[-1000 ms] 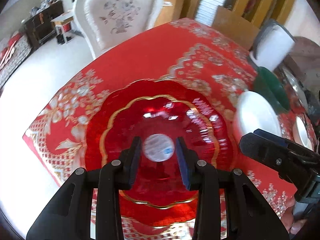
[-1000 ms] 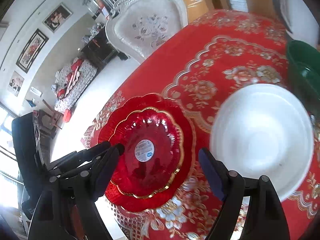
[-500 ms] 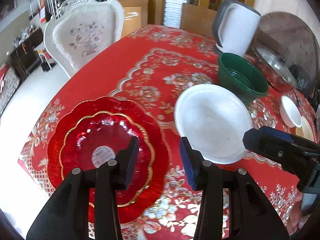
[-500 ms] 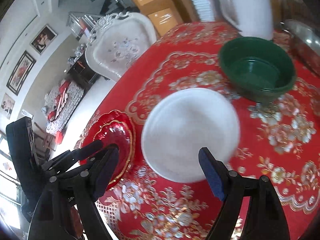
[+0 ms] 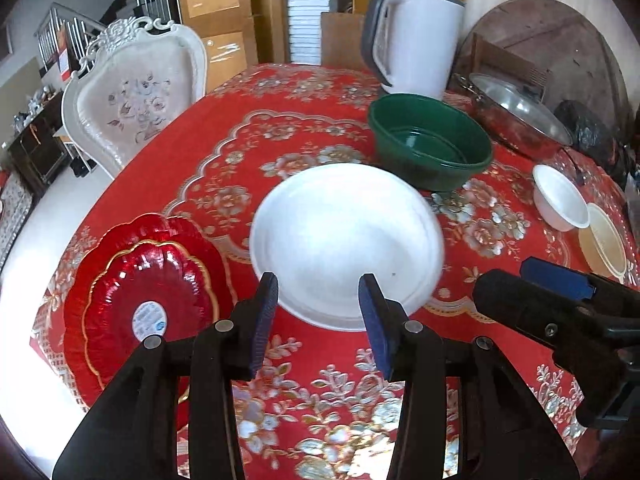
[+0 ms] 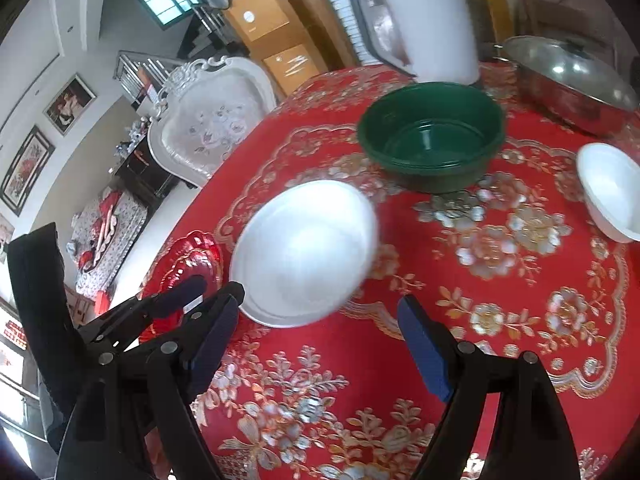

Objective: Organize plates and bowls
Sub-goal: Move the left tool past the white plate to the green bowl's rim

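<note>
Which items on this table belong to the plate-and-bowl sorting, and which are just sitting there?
Job: red plates, white plate, green bowl, small white bowl, beige bowl.
Bystanders: white jug, lidded steel pot, chair, black bag.

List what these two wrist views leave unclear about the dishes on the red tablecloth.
- Red plates: left wrist view, near edge behind the left gripper; right wrist view, mostly hidden by it.
- Beige bowl: left wrist view only, partly behind the right gripper's finger; contents unreadable.
- Small white bowl: right wrist view, cut by the frame edge.
- White plate: blurred rim.
</note>
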